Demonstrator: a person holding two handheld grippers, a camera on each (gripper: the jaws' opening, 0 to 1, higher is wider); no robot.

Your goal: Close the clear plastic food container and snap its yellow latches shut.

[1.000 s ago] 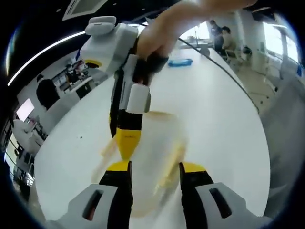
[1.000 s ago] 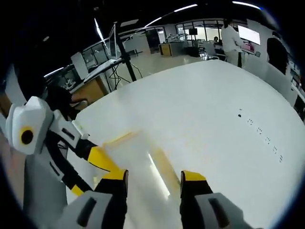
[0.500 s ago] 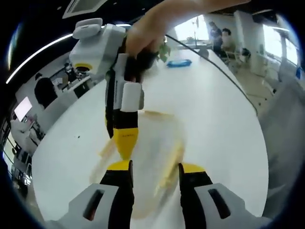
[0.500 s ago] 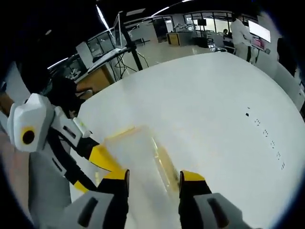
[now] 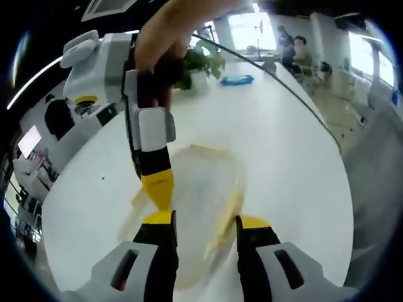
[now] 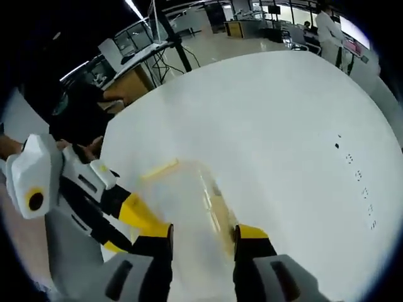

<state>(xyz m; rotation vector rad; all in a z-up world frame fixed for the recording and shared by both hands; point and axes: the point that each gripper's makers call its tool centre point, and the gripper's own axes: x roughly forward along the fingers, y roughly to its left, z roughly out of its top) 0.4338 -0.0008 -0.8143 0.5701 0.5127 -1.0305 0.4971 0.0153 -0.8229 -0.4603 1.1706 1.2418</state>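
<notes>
The clear plastic container [image 5: 192, 201] lies on the white table [image 5: 283, 157], with yellow latches [image 5: 228, 214] along its edges. My left gripper [image 5: 204, 221] stands open just above its near end, jaws apart over the lid. A hand holds my right gripper, whose yellow fingertips [image 5: 157, 185] reach down onto the container's left side. In the right gripper view the container [image 6: 186, 207] runs away between the open jaws of my right gripper [image 6: 203, 231]. A yellow latch [image 6: 217, 207] shows on its right edge. The left gripper's yellow fingers [image 6: 135, 214] lie against its left side.
A blue tray [image 5: 237, 80] and a green plant [image 5: 200, 63] stand at the table's far end, with seated people [image 5: 296, 50] beyond. Small black marks [image 6: 356, 176] dot the table [image 6: 283, 126] on the right. Desks and a standing person [image 6: 330, 28] are behind.
In the left gripper view the right gripper and its hand have swung leftwards. The right gripper view has tilted, so the container sits more squarely between its jaws. The container stays put.
</notes>
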